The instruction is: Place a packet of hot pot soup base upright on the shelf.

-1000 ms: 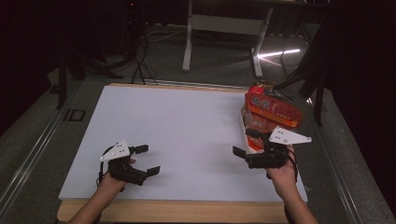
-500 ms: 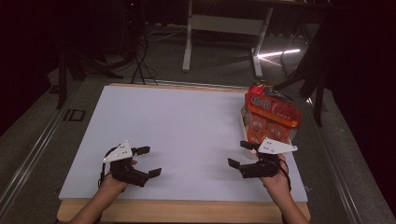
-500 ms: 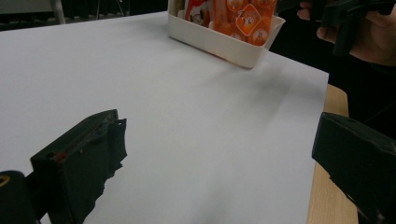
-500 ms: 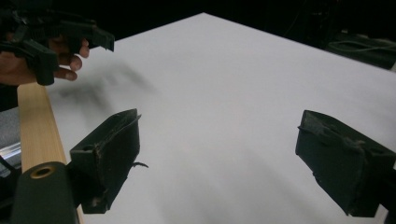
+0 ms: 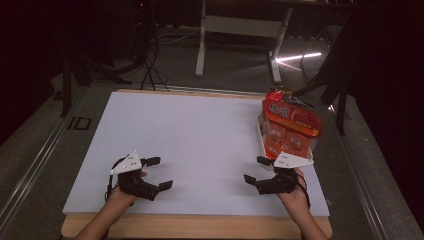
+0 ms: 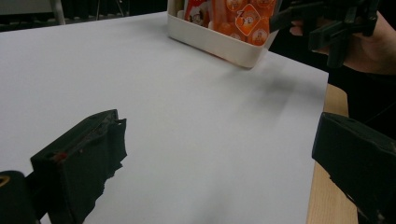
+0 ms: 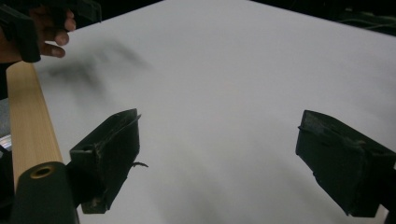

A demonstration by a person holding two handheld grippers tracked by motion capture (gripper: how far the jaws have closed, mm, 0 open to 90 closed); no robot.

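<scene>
White board [image 5: 200,145] covers the wooden table [image 5: 200,227], and the orange snack bag [image 5: 292,122] stands in a white tray [image 6: 219,44] at the far right edge of that board. Your right gripper [image 5: 260,170] hovers just in front of the tray, jaws spread wide with nothing between them, pointing leftward across the board rather than at the bag. Your left gripper [image 5: 157,174] sits well apart near the front left corner, jaws likewise spread and empty. Judgement: the bag is tall, tilted and looks crinkly, so a pinch high on the film could slip or lift the bag crooked. The tray sits close to the board's right edge; a sideways nudge from your right gripper could push it off. Bag and tray may come up together if the bag is wedged in, and your left gripper is too far off to steady the tray.
</scene>
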